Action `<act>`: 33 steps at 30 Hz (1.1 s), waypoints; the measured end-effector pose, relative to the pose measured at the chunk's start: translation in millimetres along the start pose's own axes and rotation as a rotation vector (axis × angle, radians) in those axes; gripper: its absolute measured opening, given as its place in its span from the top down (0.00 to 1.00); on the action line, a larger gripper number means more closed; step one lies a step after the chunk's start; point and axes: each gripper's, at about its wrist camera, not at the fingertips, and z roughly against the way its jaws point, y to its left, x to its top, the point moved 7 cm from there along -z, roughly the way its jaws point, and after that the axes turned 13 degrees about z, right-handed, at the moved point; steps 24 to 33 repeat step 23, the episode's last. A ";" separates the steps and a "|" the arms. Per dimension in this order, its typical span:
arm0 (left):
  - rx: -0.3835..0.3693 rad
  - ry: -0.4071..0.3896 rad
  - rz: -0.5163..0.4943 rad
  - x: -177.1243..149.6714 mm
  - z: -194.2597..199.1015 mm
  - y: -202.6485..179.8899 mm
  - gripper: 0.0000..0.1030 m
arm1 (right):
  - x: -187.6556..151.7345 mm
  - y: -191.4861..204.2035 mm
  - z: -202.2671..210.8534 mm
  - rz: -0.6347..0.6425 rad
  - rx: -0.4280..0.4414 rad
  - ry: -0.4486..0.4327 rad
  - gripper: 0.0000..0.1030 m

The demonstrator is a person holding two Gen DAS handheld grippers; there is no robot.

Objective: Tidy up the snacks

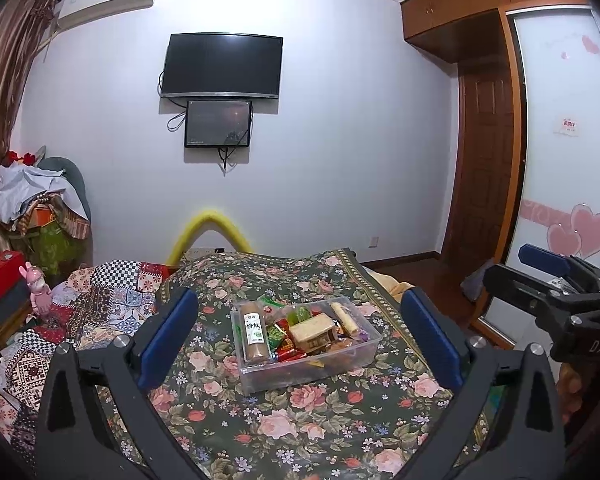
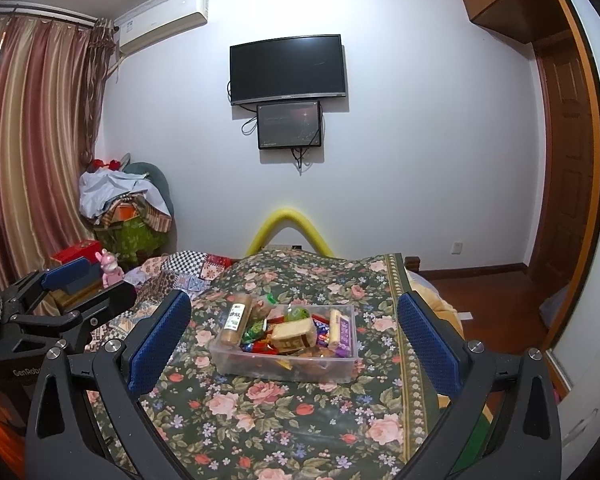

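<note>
A clear plastic box (image 1: 300, 376) (image 2: 284, 368) sits on the floral bedspread (image 1: 284, 432), filled with snacks. Inside lie a brown biscuit roll (image 1: 255, 332) (image 2: 235, 320) with a white label, a wrapped bread slice (image 1: 312, 330) (image 2: 294, 334), a pale stick pack (image 1: 345, 316) and several red and green candies (image 1: 290, 350). My left gripper (image 1: 299, 300) stands wide open, short of the box, with nothing between its blue pads. My right gripper (image 2: 294, 301) is open just as wide and holds nothing. Each gripper also shows at the edge of the other's view, the right gripper (image 1: 504, 264) and the left gripper (image 2: 110, 278).
A patchwork quilt (image 1: 100, 304) covers the bed's left side, near a pink rabbit figure (image 1: 38, 292) and a red box (image 1: 0, 276). A yellow foam arch (image 1: 208, 228) stands at the bed's far end. A wardrobe (image 1: 560, 160) and wooden floor lie to the right.
</note>
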 end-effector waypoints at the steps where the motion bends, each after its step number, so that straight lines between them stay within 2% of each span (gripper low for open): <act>1: 0.003 -0.002 0.000 0.5 0.6 0.1 0.00 | -0.1 0.1 0.1 0.000 0.000 0.000 0.00; 33: -0.020 0.018 0.004 -0.4 2.1 -3.7 0.00 | -0.6 3.4 0.5 -0.022 0.018 -0.012 0.00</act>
